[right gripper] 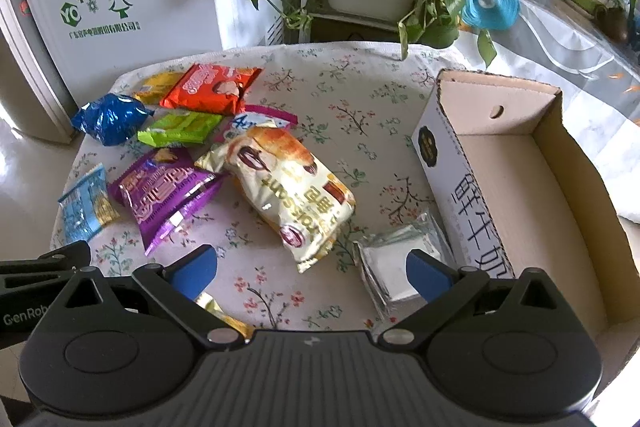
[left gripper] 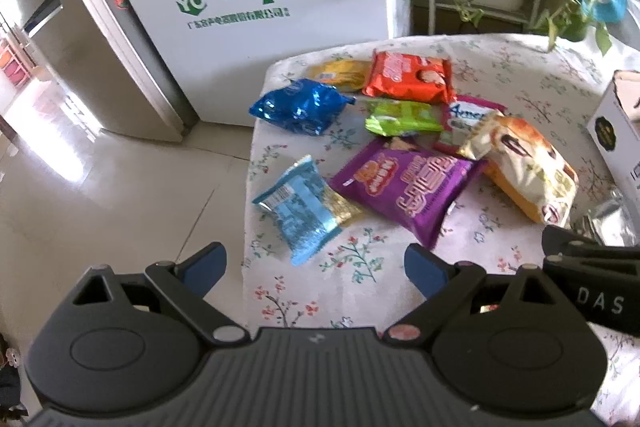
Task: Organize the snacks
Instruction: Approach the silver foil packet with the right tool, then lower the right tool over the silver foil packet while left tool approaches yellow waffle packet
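Both grippers hover low over the near edge of the surface (right gripper: 360, 83), which wears a floral cloth. Left gripper (left gripper: 314, 267) has its jaws spread wide, nothing between them; right gripper (right gripper: 312, 269) the same.

Snacks lie loose toward the left side of the surface: blue foil bag (left gripper: 298, 107) at the left edge, light-blue packet (left gripper: 302, 205) also right on that edge, purple bag (left gripper: 404, 183), green packet (left gripper: 400, 117), orange packet (left gripper: 408, 77), yellow packet (left gripper: 340, 75) at the far-left corner, and the big croissant bag (right gripper: 288, 187) mid-surface. A silver pouch (right gripper: 396, 263) sits near the right gripper, just beside the open cardboard box (right gripper: 568, 227) on the right edge.

Risks, as I judge them:
- The light-blue packet and blue foil bag could go onto the floor if nudged outward; both sit at the drop.
- Foil wrappers are slick and puffy; a shallow pinch may squirt out.
- The purple bag overlaps its neighbours, so lifting one may drag another.
- The two grippers are close; they could clash.

View differences: the right wrist view shows the box interior, apparently empty, plus the whole silver pouch. The left wrist view shows only a box corner but gives the floor (left gripper: 120, 187) beside the left edge plainly.
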A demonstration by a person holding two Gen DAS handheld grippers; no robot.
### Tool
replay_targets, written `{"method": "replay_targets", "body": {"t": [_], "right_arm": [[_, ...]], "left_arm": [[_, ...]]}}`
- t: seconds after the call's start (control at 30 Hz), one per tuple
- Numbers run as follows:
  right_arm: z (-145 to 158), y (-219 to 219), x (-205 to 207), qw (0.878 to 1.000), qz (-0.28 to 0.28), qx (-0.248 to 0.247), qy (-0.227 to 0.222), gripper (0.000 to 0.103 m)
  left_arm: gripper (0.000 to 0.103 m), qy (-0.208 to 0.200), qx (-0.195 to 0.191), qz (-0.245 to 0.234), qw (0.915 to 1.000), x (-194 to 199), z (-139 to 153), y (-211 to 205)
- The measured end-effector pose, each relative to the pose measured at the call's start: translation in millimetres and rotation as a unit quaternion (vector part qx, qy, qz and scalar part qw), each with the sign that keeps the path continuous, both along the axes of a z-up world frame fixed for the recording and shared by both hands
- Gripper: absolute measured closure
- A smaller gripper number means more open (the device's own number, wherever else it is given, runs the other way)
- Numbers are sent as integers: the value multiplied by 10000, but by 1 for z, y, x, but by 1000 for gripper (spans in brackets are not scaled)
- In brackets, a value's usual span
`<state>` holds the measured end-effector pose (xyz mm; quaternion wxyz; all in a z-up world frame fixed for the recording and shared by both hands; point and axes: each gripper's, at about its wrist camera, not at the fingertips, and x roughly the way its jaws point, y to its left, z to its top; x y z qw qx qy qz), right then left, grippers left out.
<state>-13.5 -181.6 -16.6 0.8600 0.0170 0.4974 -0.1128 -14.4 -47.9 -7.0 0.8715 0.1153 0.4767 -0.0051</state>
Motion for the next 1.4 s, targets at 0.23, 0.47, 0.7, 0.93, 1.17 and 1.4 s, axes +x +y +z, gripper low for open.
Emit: {"method": "replay_targets", "body": {"t": [0.23, 0.47, 0.7, 0.93, 1.17, 1.4], "right_arm": [[-3, -9, -8, 9999, -9, -26, 134, 0], [-8, -27, -18, 9981, -164, 532, 264, 0], [8, -61, -26, 9874, -515, 1494, -28, 1], [16, -103, -33, 9506, -1069, 2897, -321, 2], [11, -108, -36, 9377, -1272, 3223, -269, 4], [-3, -106, -33, 9293, -1559, 3342, -191, 7]], "left_arm": [[8, 97, -9, -249, 9996, -7, -7, -10], [6, 280, -134, -580, 9978, -12, -17, -14], [6, 387, -428, -986, 9935, -17, -21, -20], [7, 447, -635, -1641, 9834, -31, -29, -42], [7, 529, -548, -2094, 9749, -43, -48, -68], [9, 495, -473, -1941, 9786, -37, -60, -72]]}}
